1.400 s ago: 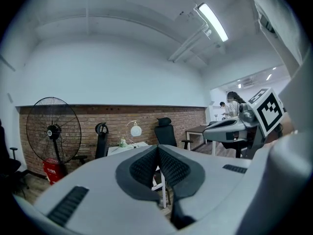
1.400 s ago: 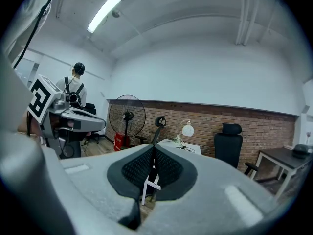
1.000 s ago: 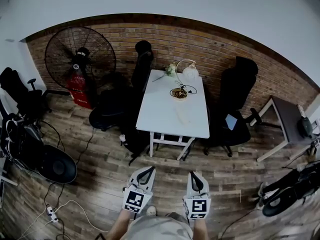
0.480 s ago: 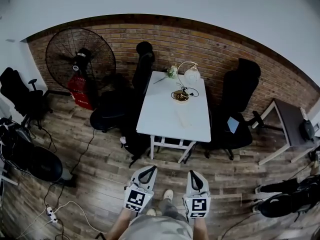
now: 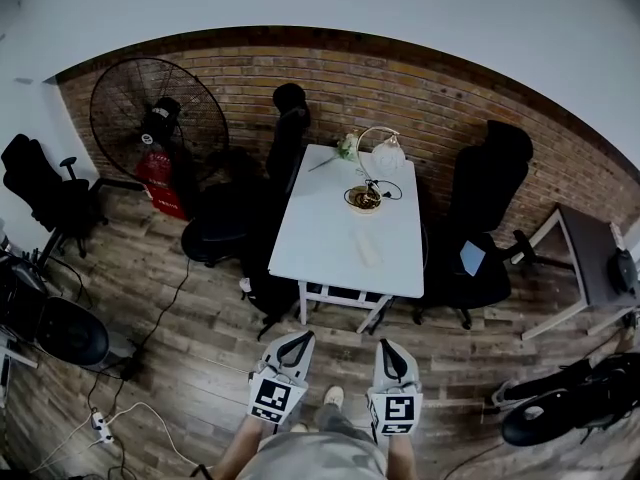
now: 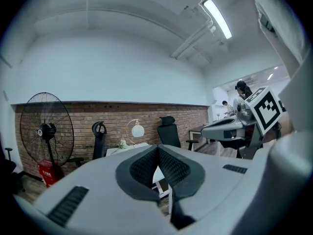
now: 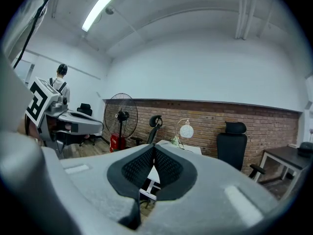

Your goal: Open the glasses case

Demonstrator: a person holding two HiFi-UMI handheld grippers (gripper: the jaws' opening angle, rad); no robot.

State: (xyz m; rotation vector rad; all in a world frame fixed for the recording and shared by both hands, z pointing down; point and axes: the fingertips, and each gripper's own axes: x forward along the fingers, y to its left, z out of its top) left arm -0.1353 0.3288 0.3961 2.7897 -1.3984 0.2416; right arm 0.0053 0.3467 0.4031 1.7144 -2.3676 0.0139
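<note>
Over the last second the white rectangular table (image 5: 320, 230) had drawn a little nearer in the head view, so the person was walking up to it and the opening itself had not begun. The small pale oblong thing (image 5: 368, 251) lying on the table's near half, which I took to be the glasses case, lay untouched and well apart from both grippers. The left gripper (image 5: 298, 337) and right gripper (image 5: 386, 347) were carried side by side low before the body, pointing almost level at the table, each with its dark ribbed pads (image 6: 175, 168) pressed together on nothing.
</note>
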